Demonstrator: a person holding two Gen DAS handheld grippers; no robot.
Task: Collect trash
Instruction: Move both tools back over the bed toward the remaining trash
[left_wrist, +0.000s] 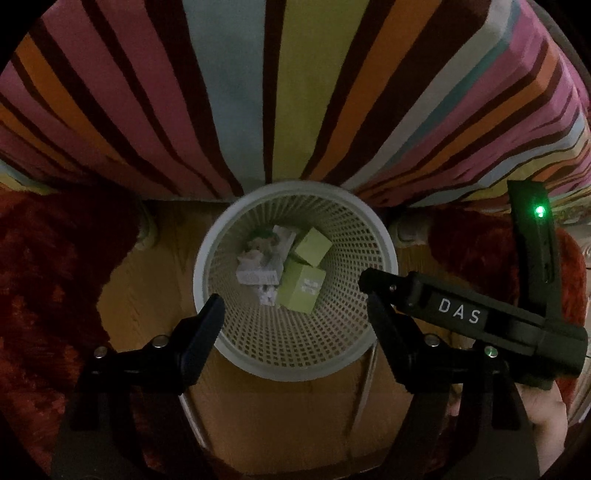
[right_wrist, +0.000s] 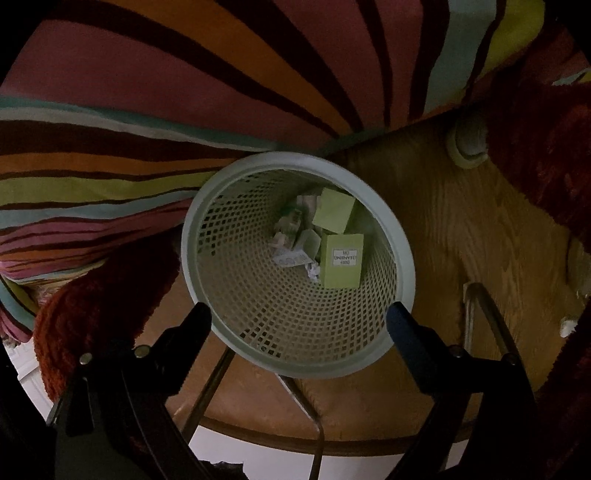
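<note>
A white mesh waste basket (left_wrist: 240, 354) stands on the wooden floor below both grippers; it also shows in the right wrist view (right_wrist: 229, 332). Inside lie two green boxes (left_wrist: 301, 291) (right_wrist: 341, 260), a white printed carton (left_wrist: 264, 254) and crumpled paper (right_wrist: 314, 273). My left gripper (left_wrist: 295, 314) is open and empty above the basket's near rim. My right gripper (right_wrist: 297, 321) is open and empty above the near rim too. The right gripper's body, marked DAS, shows at the right of the left wrist view (left_wrist: 458, 314).
A striped bed cover (left_wrist: 280, 92) hangs just behind the basket. Red shaggy rugs (left_wrist: 48, 280) (right_wrist: 546, 155) lie on both sides on the wood floor (right_wrist: 461, 229). Metal legs of a stool or stand (right_wrist: 487, 314) sit near the basket's front.
</note>
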